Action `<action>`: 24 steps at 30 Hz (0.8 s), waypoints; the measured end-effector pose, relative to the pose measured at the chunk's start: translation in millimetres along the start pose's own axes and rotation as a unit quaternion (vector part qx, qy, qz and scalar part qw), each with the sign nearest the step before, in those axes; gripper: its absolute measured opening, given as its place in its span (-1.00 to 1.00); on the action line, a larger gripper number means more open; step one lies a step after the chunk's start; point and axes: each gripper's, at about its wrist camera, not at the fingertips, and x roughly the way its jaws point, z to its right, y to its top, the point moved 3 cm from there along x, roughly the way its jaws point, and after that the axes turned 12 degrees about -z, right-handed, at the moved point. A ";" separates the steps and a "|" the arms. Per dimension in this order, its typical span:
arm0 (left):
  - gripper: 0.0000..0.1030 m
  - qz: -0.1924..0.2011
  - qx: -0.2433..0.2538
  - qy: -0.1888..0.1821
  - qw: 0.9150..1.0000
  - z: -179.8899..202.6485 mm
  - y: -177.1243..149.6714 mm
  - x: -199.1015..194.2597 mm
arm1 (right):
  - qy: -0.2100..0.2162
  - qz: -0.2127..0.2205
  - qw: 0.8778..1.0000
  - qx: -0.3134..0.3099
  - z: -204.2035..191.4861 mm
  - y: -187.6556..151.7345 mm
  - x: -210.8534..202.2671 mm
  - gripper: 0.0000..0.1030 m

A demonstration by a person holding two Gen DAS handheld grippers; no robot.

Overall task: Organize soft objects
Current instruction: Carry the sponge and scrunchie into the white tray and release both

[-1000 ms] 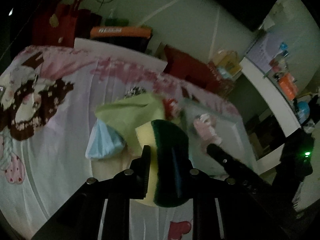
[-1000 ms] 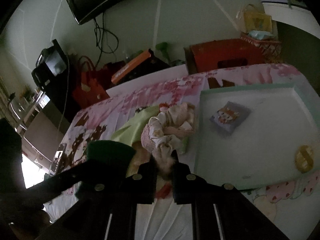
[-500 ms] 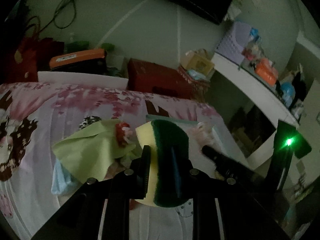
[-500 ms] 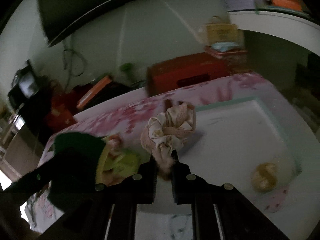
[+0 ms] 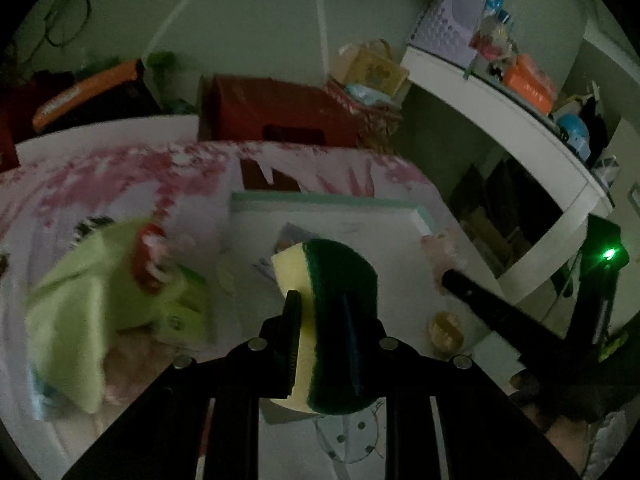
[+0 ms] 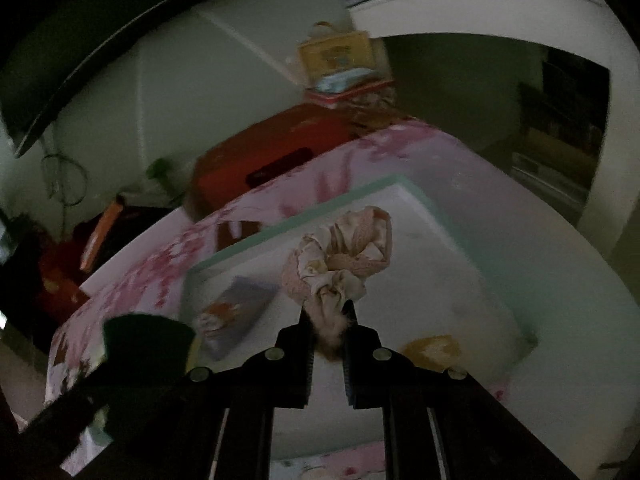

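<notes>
A dim bedroom scene showed a bed with a pink floral bedsheet [image 5: 120,176] and, lying on it, a shallow white tray [image 5: 332,202] with a pale green rim.

In the left wrist view, the left gripper [image 5: 320,304] had its two black fingers clamped on a dish sponge [image 5: 324,276], yellow foam on one side and dark green scouring pad on the other. The sponge stood on edge between the fingers, held above the near part of the tray.

In the right wrist view, the right gripper [image 6: 328,320] had its fingers pinched together on the lower end of a pink and cream fabric scrunchie [image 6: 340,256], which stood up from the fingertips above the tray's middle.

Inside the tray lay a small flat printed packet [image 6: 232,312] toward its left side and a small yellow round item [image 6: 432,348], too blurred to name, near its front edge.

On the bedsheet left of the tray, a light green cloth [image 5: 76,308] lay rumpled with a red and white item [image 5: 150,256] on top of it; both were blurred.

Beyond the bed stood a red box [image 5: 280,116] against the wall.
</notes>
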 end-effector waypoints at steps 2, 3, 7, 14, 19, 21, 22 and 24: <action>-0.58 -0.006 -0.001 -0.005 1.000 1.4 -1.0 11.2 | -0.012 0.001 1.000 0.012 12.6 2.5 1.9 -0.75; -0.58 -0.009 -0.002 -0.006 1.000 1.1 -1.0 15.7 | -0.015 0.001 1.000 0.016 15.6 2.6 2.8 -0.75; -0.58 -0.028 -0.008 -0.005 1.000 0.4 -4.8 37.4 | -0.024 -0.007 0.999 0.029 30.0 3.2 9.3 -0.75; -0.58 -0.036 -0.022 0.000 0.999 -6.7 -7.2 53.0 | -0.032 -0.035 0.998 0.028 36.2 -1.6 26.0 -0.75; -0.59 -0.045 -0.043 -0.001 0.998 -16.5 -9.9 59.3 | -0.037 -0.052 0.998 0.030 39.5 -7.2 34.5 -0.75; -0.59 -0.045 -0.037 0.006 0.998 -15.5 -10.3 58.9 | -0.039 -0.055 0.997 0.028 38.7 -8.2 35.6 -0.72; -0.59 -0.046 -0.032 0.012 0.998 -14.0 -10.5 58.7 | -0.040 -0.057 0.997 0.026 38.1 -8.8 35.8 -0.69; -0.59 -0.050 -0.030 0.020 0.998 -11.4 -10.8 57.1 | -0.044 -0.058 0.997 0.021 36.6 -10.0 35.1 -0.69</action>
